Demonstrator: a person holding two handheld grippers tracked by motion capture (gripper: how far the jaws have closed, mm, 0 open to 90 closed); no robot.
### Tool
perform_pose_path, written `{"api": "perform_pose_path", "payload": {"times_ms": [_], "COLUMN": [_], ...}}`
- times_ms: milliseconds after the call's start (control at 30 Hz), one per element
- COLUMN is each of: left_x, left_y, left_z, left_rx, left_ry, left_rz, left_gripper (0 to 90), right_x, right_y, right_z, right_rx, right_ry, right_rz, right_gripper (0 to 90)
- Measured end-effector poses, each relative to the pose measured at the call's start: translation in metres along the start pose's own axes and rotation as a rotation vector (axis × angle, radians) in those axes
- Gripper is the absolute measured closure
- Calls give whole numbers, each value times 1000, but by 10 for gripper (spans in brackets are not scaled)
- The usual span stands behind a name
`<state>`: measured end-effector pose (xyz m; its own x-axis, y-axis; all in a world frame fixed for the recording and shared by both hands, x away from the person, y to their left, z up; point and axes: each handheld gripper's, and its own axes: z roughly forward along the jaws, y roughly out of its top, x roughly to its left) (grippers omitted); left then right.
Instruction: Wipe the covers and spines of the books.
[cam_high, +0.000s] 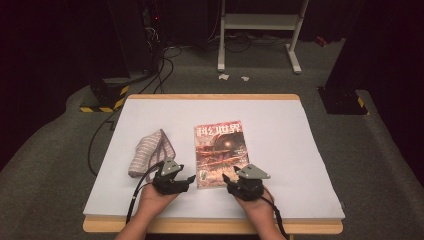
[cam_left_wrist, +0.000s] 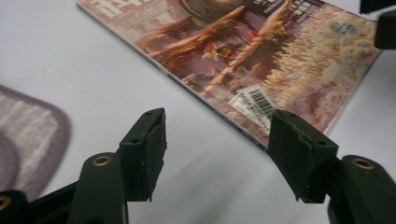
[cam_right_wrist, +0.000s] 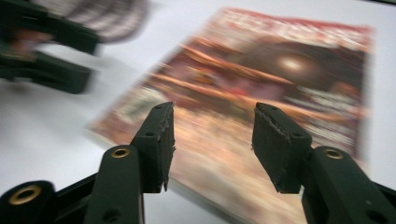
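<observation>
A magazine (cam_high: 221, 152) with a reddish-brown cover lies flat on the white table top (cam_high: 285, 135), its near edge between my two grippers. My left gripper (cam_high: 190, 183) rests at the magazine's near left corner, open, with nothing between its fingers. In the left gripper view, the jaws (cam_left_wrist: 217, 126) stand wide just short of the magazine (cam_left_wrist: 261, 51), near its barcode label. My right gripper (cam_high: 228, 182) sits at the near right corner, open. In the right gripper view, its jaws (cam_right_wrist: 215, 112) hover over the blurred magazine (cam_right_wrist: 289, 93), pads not touching it.
A striped grey-pink cloth (cam_high: 150, 152) lies crumpled left of the magazine, just beyond my left gripper; the cloth (cam_left_wrist: 28, 135) is at the left edge of the left gripper view. Cables and a white frame (cam_high: 260, 22) stand on the floor beyond the table.
</observation>
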<state>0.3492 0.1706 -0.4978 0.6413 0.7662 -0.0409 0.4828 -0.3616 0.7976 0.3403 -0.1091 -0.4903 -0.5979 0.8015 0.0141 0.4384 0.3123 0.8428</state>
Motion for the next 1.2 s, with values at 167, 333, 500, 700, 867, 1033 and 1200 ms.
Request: {"api": "perform_pose_path", "payload": {"times_ms": [167,333,500,700,867,1033,1200], "left_x": [-11,-18,-19,-14,-8,-8,-5], "left_y": [3,7,7,6,3,3,4], "left_z": [12,23,27,23,19,18,8], "left_rx": [24,63,70,72,68,55,11], "left_ry": [-29,-45,-56,-31,-20,-12,7], "left_rz": [13,20,10,3,-18,-3,0], "left_gripper": [365,349,349,344,364,376,388], "right_x": [-37,-52,-50,-39,-30,-32,-33], "right_y": [-12,-16,-15,-13,-11,-10,-8], "right_z": [-1,5,7,10,15,14,9], "right_rx": [100,158,163,168,170,160,121], "right_ry": [-64,-61,-24,-2,6,15,6], "right_rz": [75,141,150,128,103,108,102], "right_gripper": [418,384,419,432,424,430,427]}}
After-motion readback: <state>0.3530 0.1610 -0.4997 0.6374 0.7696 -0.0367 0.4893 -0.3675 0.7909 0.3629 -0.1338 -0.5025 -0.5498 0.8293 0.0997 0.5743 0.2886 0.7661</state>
